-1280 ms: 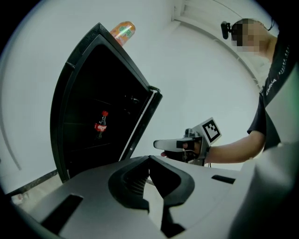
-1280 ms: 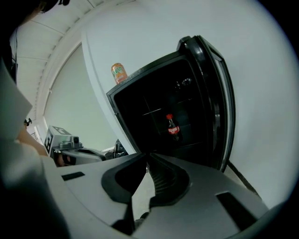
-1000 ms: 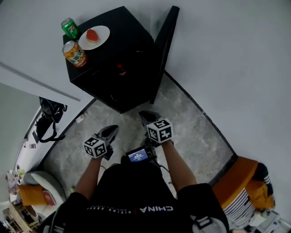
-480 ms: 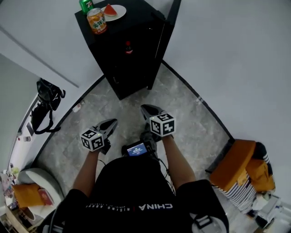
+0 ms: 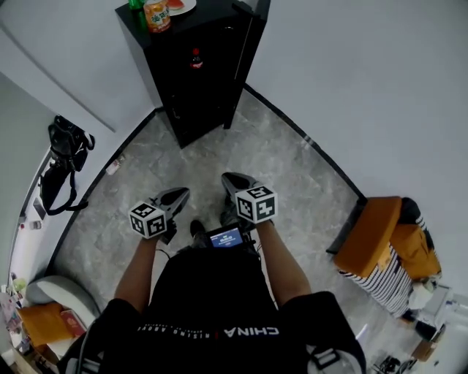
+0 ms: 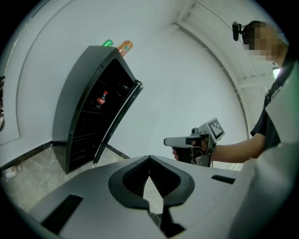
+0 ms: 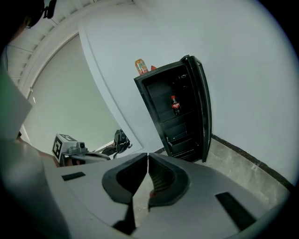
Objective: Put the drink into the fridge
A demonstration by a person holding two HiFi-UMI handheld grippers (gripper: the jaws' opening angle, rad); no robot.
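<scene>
A black fridge [image 5: 191,95] stands in the corner with its door [image 5: 241,66] swung open. Inside, a dark drink bottle with a red label [image 5: 195,58] stands on a shelf [image 7: 174,104]. On the fridge's top are an orange can [image 5: 156,14], a green can [image 5: 136,4] and a plate [image 5: 181,7]. My left gripper [image 5: 181,193] and right gripper [image 5: 228,177] hang side by side at waist height, well back from the fridge. Both are shut with nothing between the jaws. The right gripper view [image 7: 147,155] faces the open fridge.
A black bag [image 5: 62,157] lies by the left wall. An orange seat with striped cloth [image 5: 380,241] stands at the right. A grey round seat [image 5: 55,303] is at the lower left. Grey marbled floor lies between me and the fridge.
The fridge has slid toward the top of the head view and looks smaller: the person has backed away from it. Both grippers keep their places by the waist.
</scene>
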